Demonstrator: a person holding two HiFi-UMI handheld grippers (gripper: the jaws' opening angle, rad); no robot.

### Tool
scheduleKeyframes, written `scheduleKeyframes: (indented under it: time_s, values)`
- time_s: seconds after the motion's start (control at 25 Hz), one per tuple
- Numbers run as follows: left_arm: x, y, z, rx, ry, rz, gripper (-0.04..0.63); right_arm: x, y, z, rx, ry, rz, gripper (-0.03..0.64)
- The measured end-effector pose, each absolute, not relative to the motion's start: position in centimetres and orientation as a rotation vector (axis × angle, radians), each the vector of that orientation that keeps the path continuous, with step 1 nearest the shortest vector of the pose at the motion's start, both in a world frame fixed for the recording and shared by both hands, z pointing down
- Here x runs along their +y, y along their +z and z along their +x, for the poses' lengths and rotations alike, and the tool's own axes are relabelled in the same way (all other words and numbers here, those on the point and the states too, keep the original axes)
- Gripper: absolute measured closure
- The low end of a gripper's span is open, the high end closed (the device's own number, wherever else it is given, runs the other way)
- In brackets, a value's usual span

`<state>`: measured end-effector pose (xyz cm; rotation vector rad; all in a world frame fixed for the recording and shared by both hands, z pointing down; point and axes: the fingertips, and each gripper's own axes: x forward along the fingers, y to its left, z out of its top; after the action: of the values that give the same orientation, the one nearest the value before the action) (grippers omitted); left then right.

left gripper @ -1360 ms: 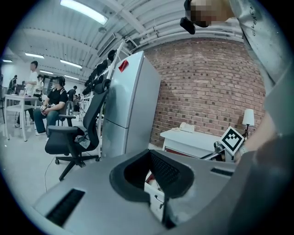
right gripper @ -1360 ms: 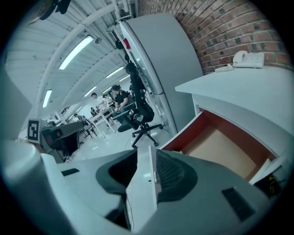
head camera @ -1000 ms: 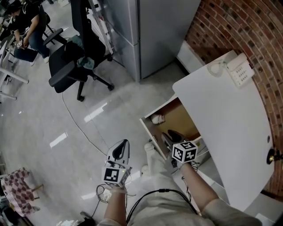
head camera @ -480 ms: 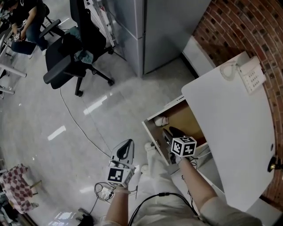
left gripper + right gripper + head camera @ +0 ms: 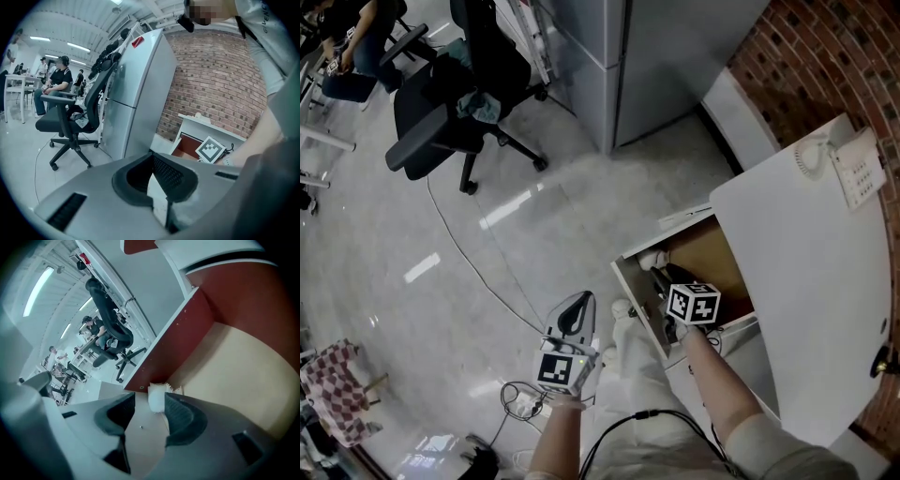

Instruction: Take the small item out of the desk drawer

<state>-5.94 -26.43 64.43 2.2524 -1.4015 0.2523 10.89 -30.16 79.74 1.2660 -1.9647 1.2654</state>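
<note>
As the empty right gripper [image 5: 150, 401] spreads wider, the item [image 5: 157, 395] adjoins the drawer wall [image 5: 173, 343].

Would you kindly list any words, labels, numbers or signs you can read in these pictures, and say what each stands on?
Nothing can be read with certainty.
Keypad device on the white desk: key markings too small to read.
Marker cube: black-and-white pattern, no letters.
Shirt lettering: cut off at the picture's edge and too small.
Red tag on the grey cabinet: no print legible.
</note>
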Motion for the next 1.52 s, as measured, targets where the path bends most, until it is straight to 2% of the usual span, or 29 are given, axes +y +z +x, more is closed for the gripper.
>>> scheduleKeyframes:
  time_s: [0.6, 0.88, 1.2, 1.52]
  values:
    - [-28.0, 68.0, -5.5, -1.374, 0.28, 2.213, 0.595, -31.5, 85.2, 10.6, -1.875, 1.289, 1.228, 0.36]
    - [-28.2, 68.6, -6.2, -1.376, 0.272, 2.18, 0.595, -32.0, 86.4, 9.5, -1.874, 1.284, 1.188, 0.356]
    - [-27.5, 69.5, -6.4, -1.369, 0.283, 2.168, 0.595, -32.5, 86.9, 8.6, -1.877, 1.275, 1.179, 0.36]
    - [-27.1, 69.7, -7.2, -1.377, 0.289, 2.163, 0.595, -32.5, 87.3, 8.9, -1.857, 1.198, 1.179, 0.406]
